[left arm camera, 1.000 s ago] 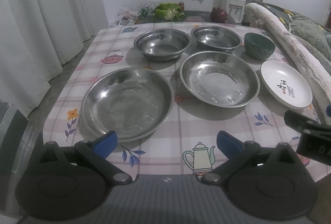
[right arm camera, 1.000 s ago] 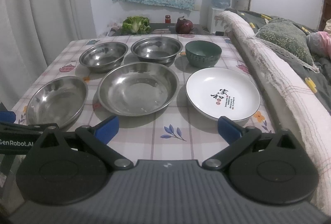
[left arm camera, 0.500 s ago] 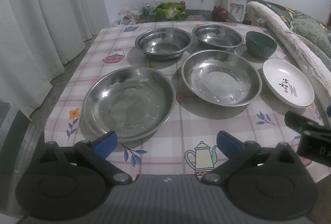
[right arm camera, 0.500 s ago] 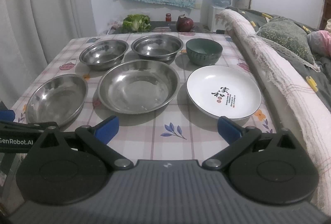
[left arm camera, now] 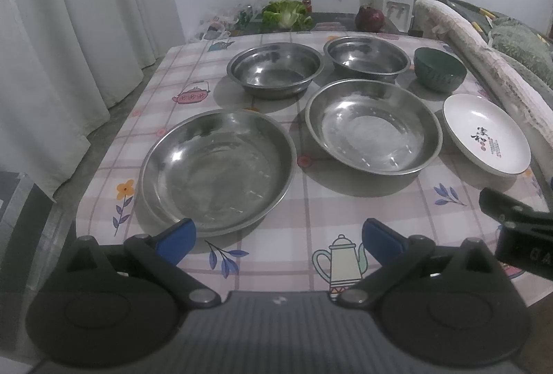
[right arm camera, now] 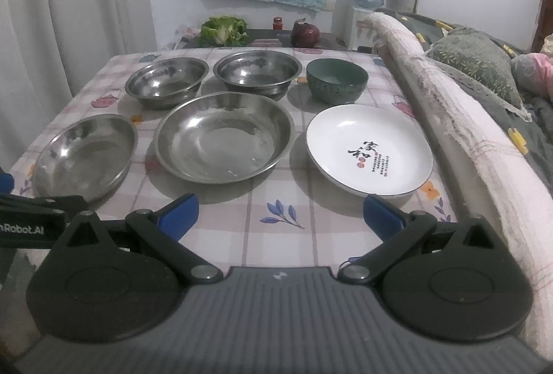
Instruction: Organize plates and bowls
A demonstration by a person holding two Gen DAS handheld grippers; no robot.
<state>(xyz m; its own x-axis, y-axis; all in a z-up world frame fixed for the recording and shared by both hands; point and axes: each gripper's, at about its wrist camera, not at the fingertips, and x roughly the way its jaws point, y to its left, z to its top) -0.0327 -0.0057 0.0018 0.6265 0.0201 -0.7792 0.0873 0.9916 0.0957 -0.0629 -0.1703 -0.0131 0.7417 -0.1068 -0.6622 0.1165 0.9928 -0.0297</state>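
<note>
**Nothing stacked yet**

I held my left gripper (left arm camera: 278, 237) and right gripper (right arm camera: 280, 213) at the near edge of the table (right arm camera: 276, 236), both with fingers spread apart and gripping nothing. Taking the middle steel plate (right arm camera: 224, 141) as landmark: another steel plate (right arm camera: 84, 156) lay left of it, the white plate (right arm camera: 369, 153) right, two steel bowls (right arm camera: 167, 80) (right arm camera: 257, 70) behind, the green bowl (right arm camera: 337, 78) behind-right. All six sat apart, so I judged the sorting wholly undone.

We read "nRobot.AI" in white on the left tool's black body (right arm camera: 24, 230). The white plate (right arm camera: 369, 149) bears the black characters "家和"; its smaller print is illegible to us.
</note>
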